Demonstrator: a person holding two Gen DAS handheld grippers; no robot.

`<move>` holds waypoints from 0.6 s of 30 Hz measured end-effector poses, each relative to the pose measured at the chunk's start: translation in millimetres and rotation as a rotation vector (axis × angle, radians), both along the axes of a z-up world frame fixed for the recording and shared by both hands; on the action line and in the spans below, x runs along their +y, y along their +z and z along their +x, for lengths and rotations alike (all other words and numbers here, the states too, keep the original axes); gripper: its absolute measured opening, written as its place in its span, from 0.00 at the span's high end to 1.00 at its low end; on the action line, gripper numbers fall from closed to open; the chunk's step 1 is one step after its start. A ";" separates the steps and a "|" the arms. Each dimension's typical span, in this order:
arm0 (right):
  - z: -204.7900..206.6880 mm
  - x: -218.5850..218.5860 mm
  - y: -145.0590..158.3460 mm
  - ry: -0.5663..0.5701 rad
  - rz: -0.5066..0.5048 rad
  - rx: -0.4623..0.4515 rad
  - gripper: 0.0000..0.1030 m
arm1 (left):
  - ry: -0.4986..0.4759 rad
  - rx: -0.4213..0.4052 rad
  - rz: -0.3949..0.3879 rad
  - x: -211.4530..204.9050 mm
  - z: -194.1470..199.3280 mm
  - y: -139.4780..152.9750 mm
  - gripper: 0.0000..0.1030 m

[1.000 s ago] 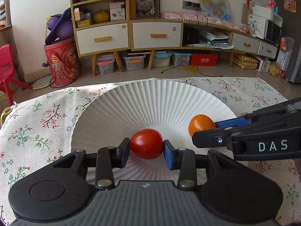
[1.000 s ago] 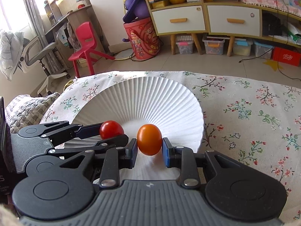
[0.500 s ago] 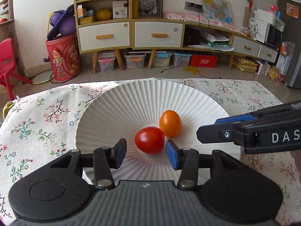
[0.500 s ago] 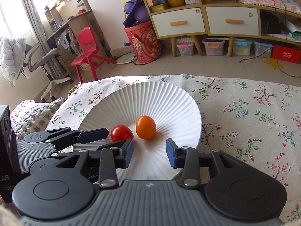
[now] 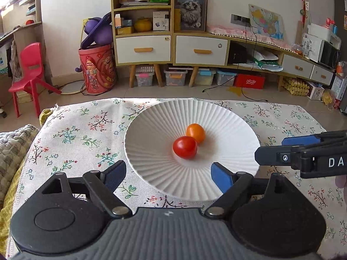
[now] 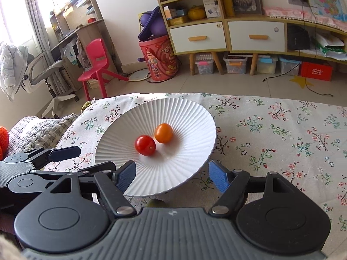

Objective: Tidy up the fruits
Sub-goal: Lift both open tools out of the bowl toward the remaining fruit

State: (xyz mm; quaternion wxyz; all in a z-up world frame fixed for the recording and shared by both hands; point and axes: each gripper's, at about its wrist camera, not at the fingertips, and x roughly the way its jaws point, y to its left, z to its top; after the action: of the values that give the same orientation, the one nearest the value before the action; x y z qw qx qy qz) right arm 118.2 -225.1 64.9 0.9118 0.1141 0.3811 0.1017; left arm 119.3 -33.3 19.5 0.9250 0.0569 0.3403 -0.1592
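A red cherry tomato [image 5: 185, 147] and an orange cherry tomato [image 5: 195, 133] lie touching in the middle of a white ribbed plate [image 5: 151, 130] on the floral tablecloth. They also show in the right wrist view as the red tomato [image 6: 145, 145], the orange tomato [image 6: 163, 132] and the plate [image 6: 190, 117]. My left gripper [image 5: 168, 176] is open and empty, held back at the plate's near rim. My right gripper [image 6: 172, 176] is open and empty at the near rim too. It also shows at the right edge of the left wrist view [image 5: 279, 149].
The floral tablecloth [image 5: 71, 134] covers the table. A grey knitted blanket [image 6: 36, 130] lies at the table's left end. A small greenish object [image 6: 155, 203] peeks out just under the plate's near rim. Cabinets, a red chair and a red bucket stand beyond on the floor.
Both grippers let go of their tomatoes, opened wide and pulled back from the plate. The two tomatoes now rest together in the plate's middle.
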 end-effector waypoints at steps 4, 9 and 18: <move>-12.2 5.1 1.8 0.008 -0.026 -0.007 0.23 | 0.018 0.009 0.000 7.7 -12.5 0.7 0.20; -28.3 7.7 3.4 0.013 -0.029 -0.021 0.15 | 0.043 0.020 -0.019 19.9 -27.4 0.8 0.14; -50.7 13.6 0.7 0.020 -0.043 -0.034 0.09 | 0.055 0.036 -0.025 32.2 -53.0 -5.1 0.11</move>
State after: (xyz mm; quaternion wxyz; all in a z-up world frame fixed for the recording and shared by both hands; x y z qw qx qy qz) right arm 67.5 -211.6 65.6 0.9194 0.0888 0.3686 0.1047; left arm 66.3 -1.1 14.4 0.9235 0.0330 0.3561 -0.1388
